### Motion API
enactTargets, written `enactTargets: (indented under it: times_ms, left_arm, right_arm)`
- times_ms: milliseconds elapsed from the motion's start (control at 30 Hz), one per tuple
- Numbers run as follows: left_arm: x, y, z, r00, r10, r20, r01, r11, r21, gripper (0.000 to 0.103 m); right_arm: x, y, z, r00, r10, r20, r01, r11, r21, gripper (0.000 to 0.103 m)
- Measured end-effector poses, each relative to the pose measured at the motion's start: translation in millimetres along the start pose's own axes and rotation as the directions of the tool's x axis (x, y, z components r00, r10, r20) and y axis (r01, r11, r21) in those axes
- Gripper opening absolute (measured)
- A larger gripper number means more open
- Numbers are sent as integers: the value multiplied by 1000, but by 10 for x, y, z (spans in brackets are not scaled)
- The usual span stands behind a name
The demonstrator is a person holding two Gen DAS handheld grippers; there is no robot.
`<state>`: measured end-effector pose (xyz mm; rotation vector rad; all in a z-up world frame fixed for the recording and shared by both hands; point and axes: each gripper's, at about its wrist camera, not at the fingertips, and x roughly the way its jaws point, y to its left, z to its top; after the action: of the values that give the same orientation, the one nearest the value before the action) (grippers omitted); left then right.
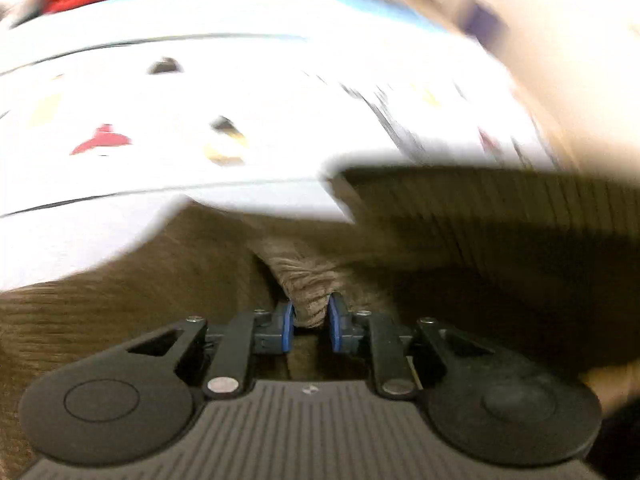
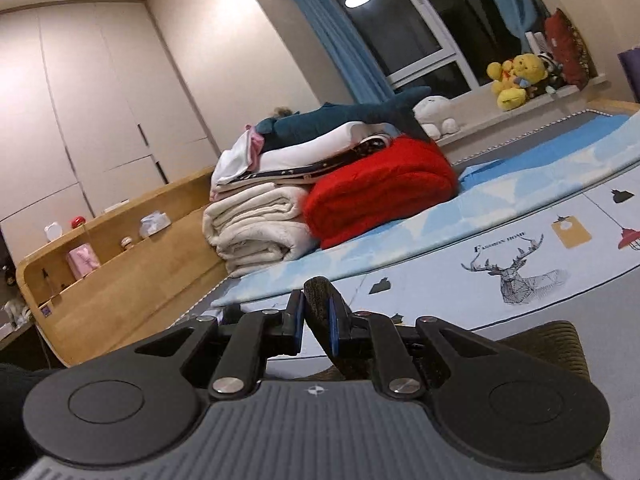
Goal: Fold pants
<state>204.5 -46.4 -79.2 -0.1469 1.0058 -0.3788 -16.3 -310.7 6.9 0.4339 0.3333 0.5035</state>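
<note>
The brown corduroy pants [image 1: 480, 232] lie on a white printed bedsheet [image 1: 200, 80] and fill the lower half of the blurred left wrist view. My left gripper [image 1: 311, 312] points down at them, its blue pads pinching a raised fold of the cloth [image 1: 306, 280]. In the right wrist view my right gripper [image 2: 316, 312] is held nearly level above the bed and is shut on a dark fold of the pants [image 2: 318, 296]. More of the pants [image 2: 560, 344] hangs at the lower right, behind the gripper body.
A red folded blanket [image 2: 380, 192] and a white one [image 2: 256, 232] sit stacked at the head of the bed, with more bedding and a shark plush [image 2: 340, 116] on top. A wooden shelf [image 2: 120, 280] runs along the left. Plush toys [image 2: 516, 80] stand on the window sill.
</note>
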Motion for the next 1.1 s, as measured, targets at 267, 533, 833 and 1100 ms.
enactTargets:
  times_ms: [267,533,833,1100]
  left_arm:
    - [-60,295,163,999,20,50,-13,991,-132,25]
    - [-100,297,193,997,-78,-10,76,989,-123,38]
    - [278,262,180,993,-70,-93,58,991,-124,15]
    - [64,474,335,997,-39,70,53,976,-211,3]
  right_arm:
    - [61,130,-140,987,63,-145,-77,992,-97,13]
    - [537,609,-914,890,-81,-449,-140,888,-437,14]
    - [550,696,-1021,888,-136,-440,-124,850,-512,14]
    - [239,683,-767,955,-34,-293,-105,889,-445,14]
